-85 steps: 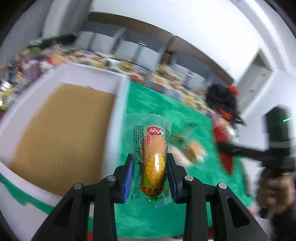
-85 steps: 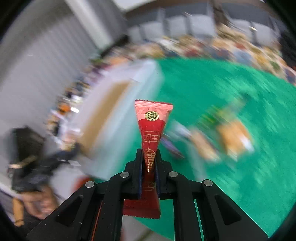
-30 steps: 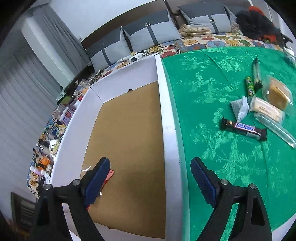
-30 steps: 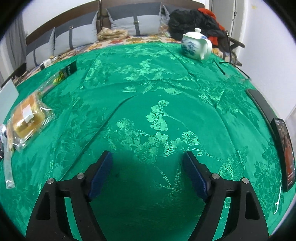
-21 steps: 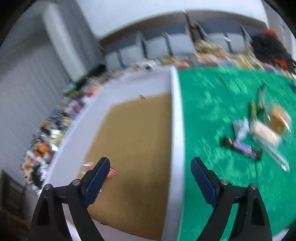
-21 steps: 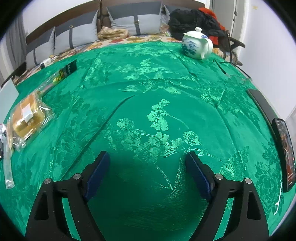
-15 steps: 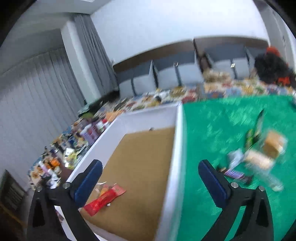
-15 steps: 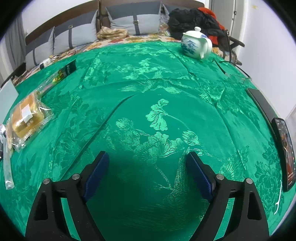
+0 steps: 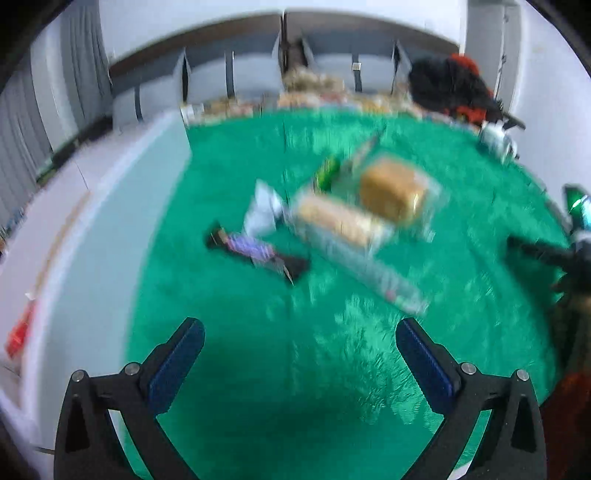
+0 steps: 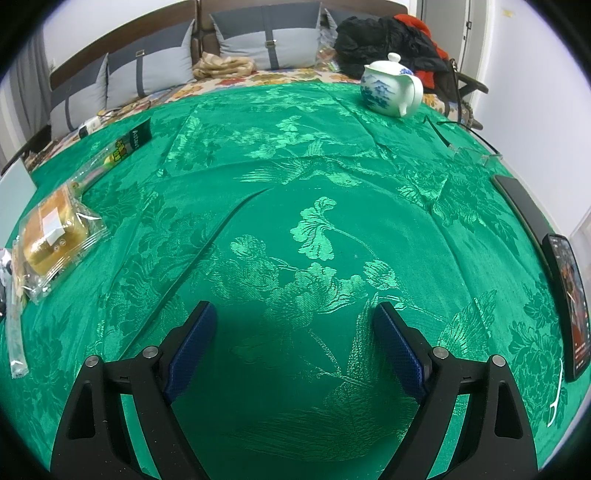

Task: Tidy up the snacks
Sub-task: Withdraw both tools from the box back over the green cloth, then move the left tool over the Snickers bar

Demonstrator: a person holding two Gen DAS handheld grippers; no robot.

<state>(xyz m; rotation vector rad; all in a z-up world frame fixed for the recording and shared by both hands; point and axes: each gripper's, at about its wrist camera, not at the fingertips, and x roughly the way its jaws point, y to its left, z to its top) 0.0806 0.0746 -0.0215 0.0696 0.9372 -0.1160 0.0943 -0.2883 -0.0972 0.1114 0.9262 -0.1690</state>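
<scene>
The left wrist view is blurred by motion. My left gripper [image 9: 299, 354] is open and empty above the green cloth, short of a dark chocolate bar [image 9: 255, 253]. Beyond the bar lie a white wrapper [image 9: 262, 210], a long clear cracker pack [image 9: 340, 225], a wrapped bread [image 9: 393, 192] and a green stick pack [image 9: 327, 173]. The white box [image 9: 96, 221] stands at the left, with a red packet [image 9: 20, 330] showing inside. My right gripper [image 10: 293, 338] hangs open and empty over bare cloth; the wrapped bread [image 10: 51, 230] and a green stick pack [image 10: 122, 149] lie far to its left.
A white teapot [image 10: 391, 88] stands at the far right of the table. A phone [image 10: 567, 306] and a dark flat device [image 10: 517, 199] lie along the right edge. Grey cushions [image 10: 266, 40] and a black and red bundle [image 10: 384, 33] sit behind the table.
My left gripper has swung from over the white box to over the green cloth near the loose snacks, and its jaws stand a little wider. The right gripper has stayed in place.
</scene>
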